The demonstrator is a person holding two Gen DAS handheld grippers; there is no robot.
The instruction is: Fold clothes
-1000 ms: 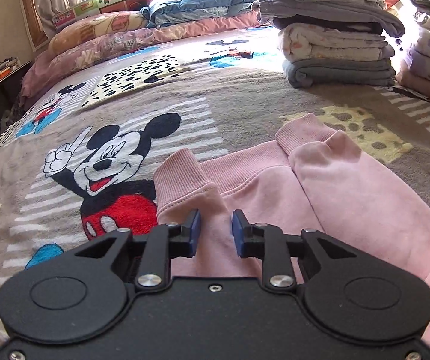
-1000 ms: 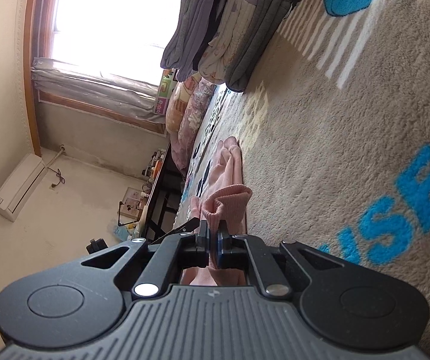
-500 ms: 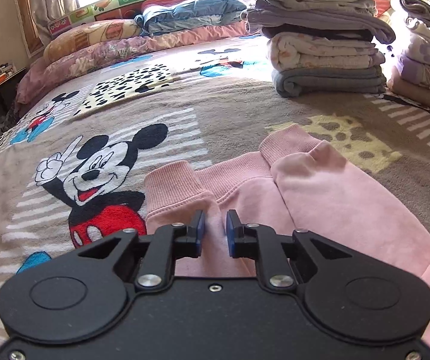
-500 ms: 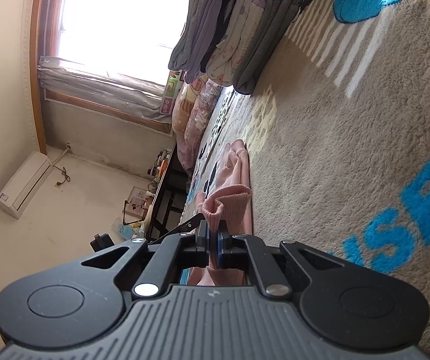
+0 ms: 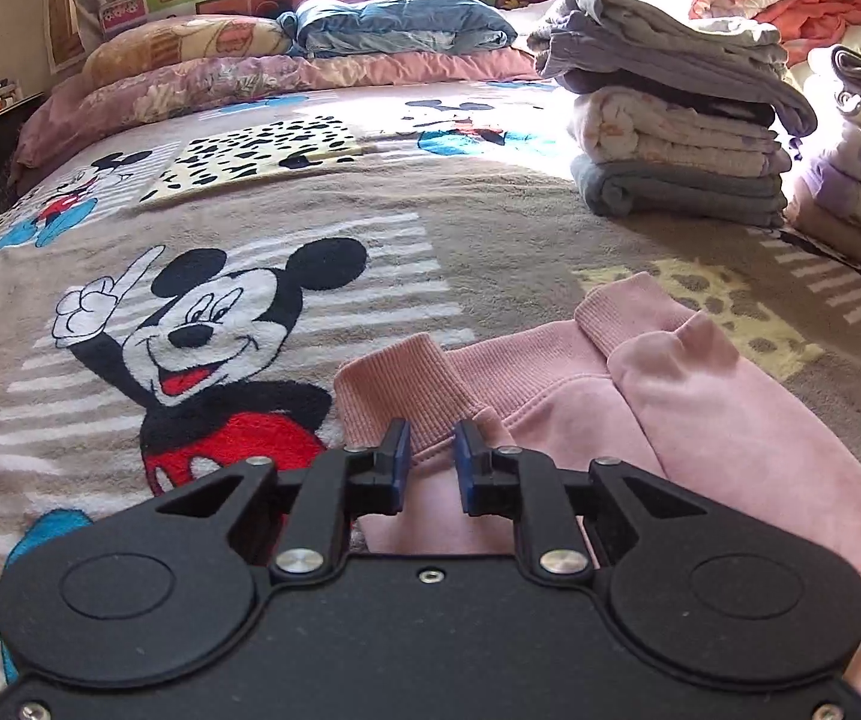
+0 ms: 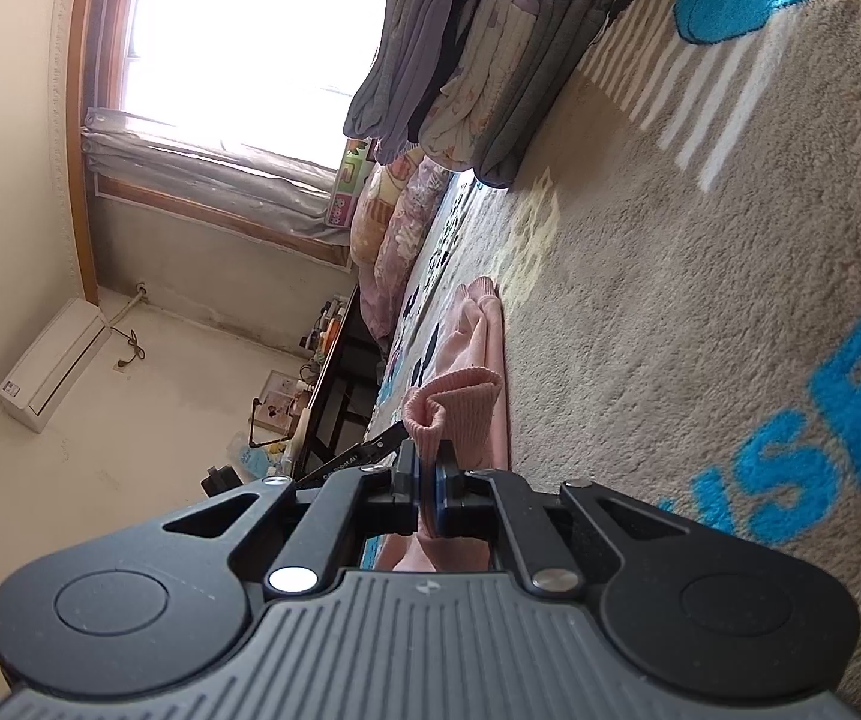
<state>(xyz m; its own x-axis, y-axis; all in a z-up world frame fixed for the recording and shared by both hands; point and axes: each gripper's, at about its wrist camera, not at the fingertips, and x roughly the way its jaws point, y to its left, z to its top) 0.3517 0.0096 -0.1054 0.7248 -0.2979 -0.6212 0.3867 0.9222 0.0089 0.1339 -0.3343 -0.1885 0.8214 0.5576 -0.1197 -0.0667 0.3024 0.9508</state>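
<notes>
While spread flat on the bed for folding, pink top lies ahead of and under left fingers: narrowly parted, just been closing, straddling a ribbed cuff, not yet pinching. Right fingers clamped on another cuff, lifting it. No containers; folded stacks well beyond.
</notes>
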